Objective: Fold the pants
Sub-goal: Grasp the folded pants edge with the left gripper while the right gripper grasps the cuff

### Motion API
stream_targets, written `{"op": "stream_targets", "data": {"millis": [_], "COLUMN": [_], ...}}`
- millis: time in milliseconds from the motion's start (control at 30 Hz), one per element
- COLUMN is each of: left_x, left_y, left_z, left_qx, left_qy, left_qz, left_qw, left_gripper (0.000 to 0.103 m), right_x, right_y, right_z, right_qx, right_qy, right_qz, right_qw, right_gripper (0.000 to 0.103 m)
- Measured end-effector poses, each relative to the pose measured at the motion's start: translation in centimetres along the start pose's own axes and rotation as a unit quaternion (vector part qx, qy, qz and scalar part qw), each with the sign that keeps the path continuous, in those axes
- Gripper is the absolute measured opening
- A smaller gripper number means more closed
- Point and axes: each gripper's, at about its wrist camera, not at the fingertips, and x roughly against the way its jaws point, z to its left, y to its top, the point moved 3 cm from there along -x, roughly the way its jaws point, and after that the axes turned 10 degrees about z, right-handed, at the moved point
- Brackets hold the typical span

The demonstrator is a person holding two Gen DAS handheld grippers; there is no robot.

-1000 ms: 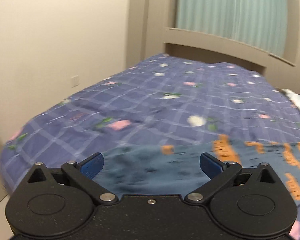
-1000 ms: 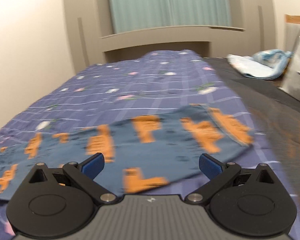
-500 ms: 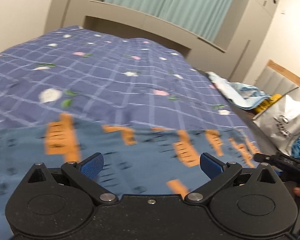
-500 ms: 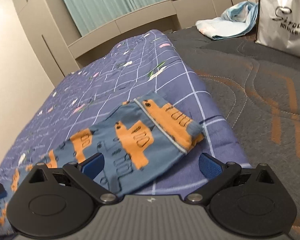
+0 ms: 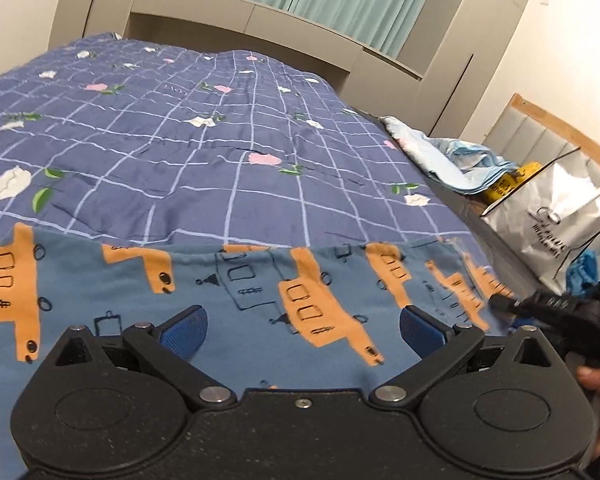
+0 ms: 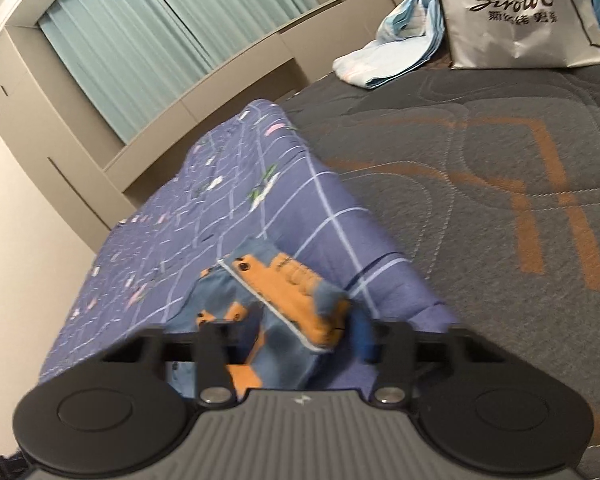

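The blue pants (image 5: 228, 292), printed with orange vehicles, are spread flat across the near part of a purple checked quilt (image 5: 204, 152) on the bed. The left gripper (image 5: 302, 326) is held low over the middle of the pants, its blue-padded fingers (image 5: 184, 330) spread wide apart with nothing between them.

In the left wrist view, the right gripper (image 5: 500, 302) is seen at the right-hand end of the pants. In the right wrist view, the right gripper (image 6: 300, 332) is drawn in around the hemmed end of the pants (image 6: 284, 296), and that end is raised and bunched between the fingers; motion blur hides whether the cloth is fully pinched.

Beyond the quilt, a grey quilted mattress (image 6: 480, 184) is exposed. A light blue cloth (image 6: 396, 52) and a silver shopping bag (image 6: 512, 12) are seen at its far side.
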Motion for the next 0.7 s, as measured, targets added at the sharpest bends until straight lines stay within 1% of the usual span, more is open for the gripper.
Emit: {"op": "stream_targets", "data": {"millis": [33, 67, 133, 200, 233, 267, 333, 367, 433, 533, 567, 600, 667, 700], "left_x": [0.1, 0.2, 0.5, 0.6, 0.7, 0.7, 0.7, 0.7, 0.6, 0.7, 0.7, 0.7, 0.4, 0.3], "left_y": [0.2, 0.5, 1.0, 1.7, 2.0, 2.5, 3.4, 3.9, 4.5, 5.0, 5.0, 4.8, 4.3, 4.0], "left_z": [0.1, 0.1, 0.2, 0.4, 0.5, 0.7, 1.0, 1.2, 1.6, 2.1, 2.3, 2.4, 2.8, 3.1], "left_qx": [0.004, 0.009, 0.019, 0.038, 0.047, 0.06, 0.085, 0.098, 0.122, 0.145, 0.148, 0.149, 0.152, 0.156], "left_qy": [-0.006, -0.016, -0.038, -0.073, -0.092, -0.119, -0.167, -0.188, -0.225, -0.262, -0.269, -0.27, -0.265, -0.263], "left_qz": [0.002, 0.003, 0.003, 0.009, 0.013, 0.019, 0.033, 0.042, 0.055, 0.063, 0.066, 0.069, 0.077, 0.082], "left_qw": [1.0, 0.9998, 0.9991, 0.9965, 0.9946, 0.991, 0.9818, 0.9763, 0.9653, 0.952, 0.9495, 0.9488, 0.9492, 0.9486], "left_gripper": [0.102, 0.102, 0.102, 0.102, 0.102, 0.102, 0.102, 0.102, 0.102, 0.102, 0.102, 0.102, 0.102, 0.102], "right_x": [0.1, 0.2, 0.7, 1.4, 1.9, 2.2, 3.0, 3.3, 3.7, 4.2, 4.2, 4.2, 4.1, 3.8], "right_y": [0.0, 0.0, 0.0, -0.3, -0.5, -0.7, -1.5, -2.2, -3.9, -7.3, -8.7, -10.1, -13.1, -14.2], "right_z": [0.0, 0.2, 0.9, 2.5, 3.7, 4.8, 7.2, 8.7, 11.6, 15.9, 17.3, 18.6, 20.7, 21.5], "right_qx": [0.001, 0.005, 0.028, 0.073, 0.106, 0.134, 0.198, 0.238, 0.316, 0.409, 0.444, 0.473, 0.528, 0.546], "right_qy": [0.0, -0.002, -0.011, -0.023, -0.029, -0.033, -0.044, -0.05, -0.062, -0.064, -0.065, -0.065, -0.062, -0.058], "right_qz": [-0.002, -0.006, -0.017, -0.034, -0.045, -0.053, -0.068, -0.075, -0.086, -0.089, -0.088, -0.086, -0.076, -0.069], "right_qw": [1.0, 1.0, 0.999, 0.996, 0.993, 0.989, 0.977, 0.967, 0.943, 0.906, 0.889, 0.874, 0.844, 0.833], "right_gripper": [0.025, 0.02, 0.016, 0.014, 0.014, 0.014, 0.013, 0.013, 0.013, 0.013, 0.013, 0.013, 0.013, 0.013]}}
